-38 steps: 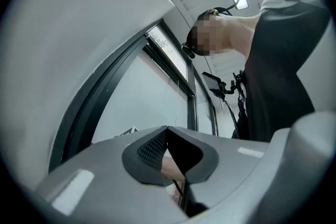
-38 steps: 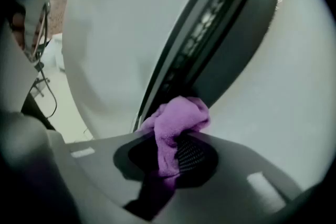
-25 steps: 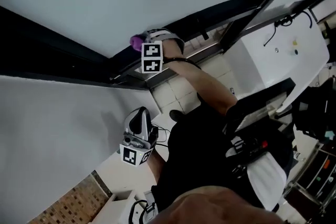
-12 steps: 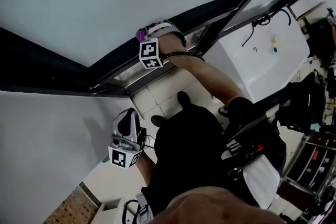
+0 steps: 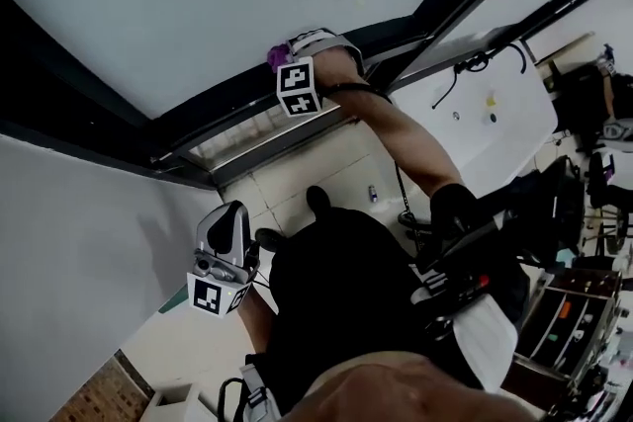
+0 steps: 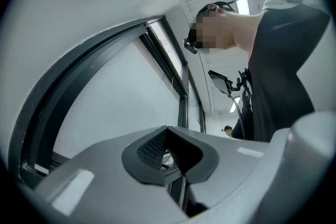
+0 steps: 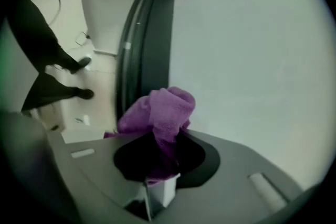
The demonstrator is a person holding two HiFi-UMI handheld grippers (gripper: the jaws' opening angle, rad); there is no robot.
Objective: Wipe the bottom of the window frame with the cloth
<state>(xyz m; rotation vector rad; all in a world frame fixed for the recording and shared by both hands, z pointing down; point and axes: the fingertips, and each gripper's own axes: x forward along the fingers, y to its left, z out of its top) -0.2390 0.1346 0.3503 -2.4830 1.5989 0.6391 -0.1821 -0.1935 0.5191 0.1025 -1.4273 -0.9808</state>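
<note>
The person's dark shoes [image 5: 316,203] stand on the pale tiled floor [image 5: 331,168].

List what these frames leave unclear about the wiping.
- Whether the purple cloth touches the window frame: in the head view the right gripper covers it; in the right gripper view the bunched cloth hides its own far side.
- Dust on the frame: too dark and small in the head view.
- The person's face: mosaic patch, left gripper view.

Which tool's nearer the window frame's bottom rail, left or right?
Right. The right tool is at the bottom rail, shut on the purple cloth. The left tool hangs lower, beside the person's torso, apart from the rail.
</note>
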